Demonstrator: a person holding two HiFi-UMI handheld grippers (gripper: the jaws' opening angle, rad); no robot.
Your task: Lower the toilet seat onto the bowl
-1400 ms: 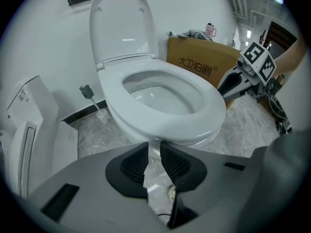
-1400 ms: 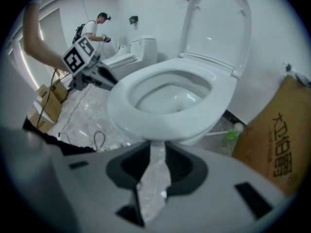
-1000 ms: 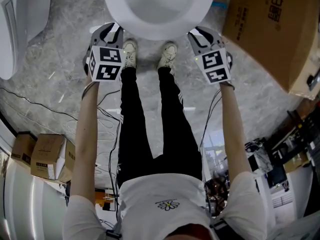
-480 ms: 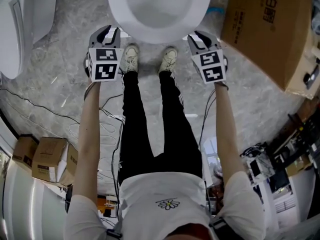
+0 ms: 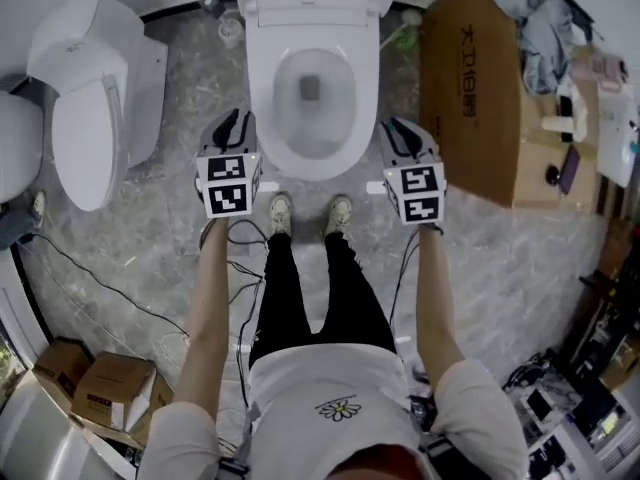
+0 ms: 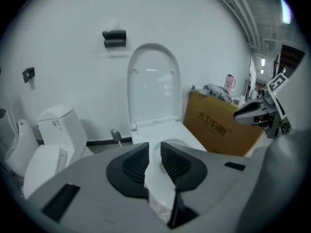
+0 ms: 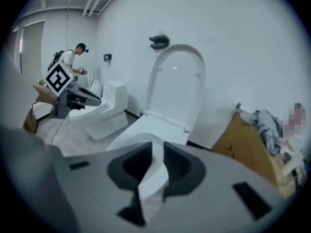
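Observation:
A white toilet stands against the wall, its bowl (image 5: 312, 158) uncovered. The seat and lid (image 6: 153, 86) stand upright against the wall, as the right gripper view also shows (image 7: 177, 86). My left gripper (image 5: 232, 123) hangs by the bowl's front left and my right gripper (image 5: 398, 130) by its front right. Neither touches the toilet. The left gripper's (image 6: 154, 152) jaws are closing, a narrow gap between them with nothing in it. The right gripper's (image 7: 156, 154) jaws are closing too, on nothing.
A second white toilet (image 5: 95, 98) stands to the left. A large cardboard box (image 5: 470, 98) with clothes on top stands close on the right. Cables (image 5: 90, 268) trail over the marble floor; small boxes (image 5: 95, 388) lie behind me. A person (image 7: 73, 57) stands far off.
The head view has pulled back and tilted up, so the whole toilet shows. Both grippers still flank the bowl's front.

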